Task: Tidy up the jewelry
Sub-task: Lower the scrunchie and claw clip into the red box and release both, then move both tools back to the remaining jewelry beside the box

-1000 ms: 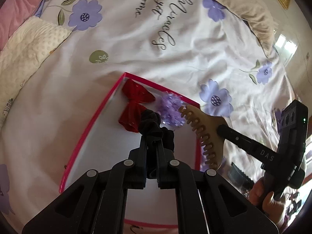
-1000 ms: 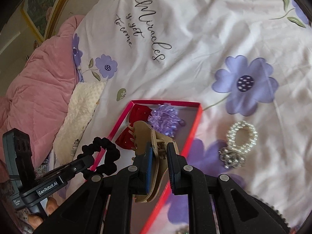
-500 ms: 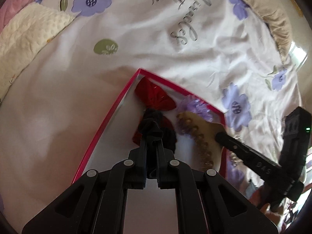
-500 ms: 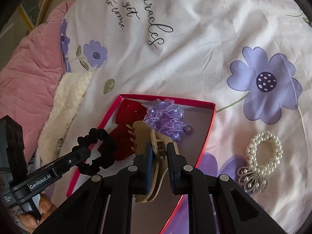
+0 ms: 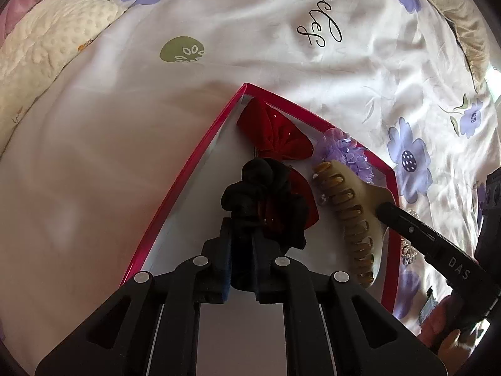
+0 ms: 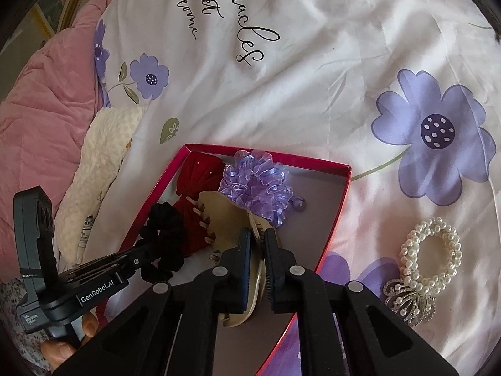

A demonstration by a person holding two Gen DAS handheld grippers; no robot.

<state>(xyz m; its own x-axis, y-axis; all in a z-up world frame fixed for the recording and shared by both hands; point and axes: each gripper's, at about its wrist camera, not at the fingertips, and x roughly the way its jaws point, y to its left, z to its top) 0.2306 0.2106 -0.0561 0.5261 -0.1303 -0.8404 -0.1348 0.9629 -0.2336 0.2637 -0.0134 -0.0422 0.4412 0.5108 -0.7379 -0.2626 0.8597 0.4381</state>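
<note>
— Scrunchie first: where is it against your left fingers?

— The black scrunchie (image 5: 260,194) bunches between the pads of my left gripper (image 5: 242,266) and hangs just ahead of the tips, over the pink-rimmed box (image 5: 188,169), touching the red bow (image 5: 275,134) beyond. My jaws there are easing apart, the fabric between them (barely a gap yet).

— And to the right?

— My right gripper (image 6: 257,263) is clamped narrow on the beige claw clip (image 6: 225,216). Its long axis runs back along my fingers, teeth toward the left gripper, low inside the box beside the purple scrunchie (image 6: 256,185).

— What does one view add?

— Only the right wrist shows the pearl bracelet (image 6: 432,250) lying outside on the bedsheet (image 6: 313,94), nearer my right hand.
</note>
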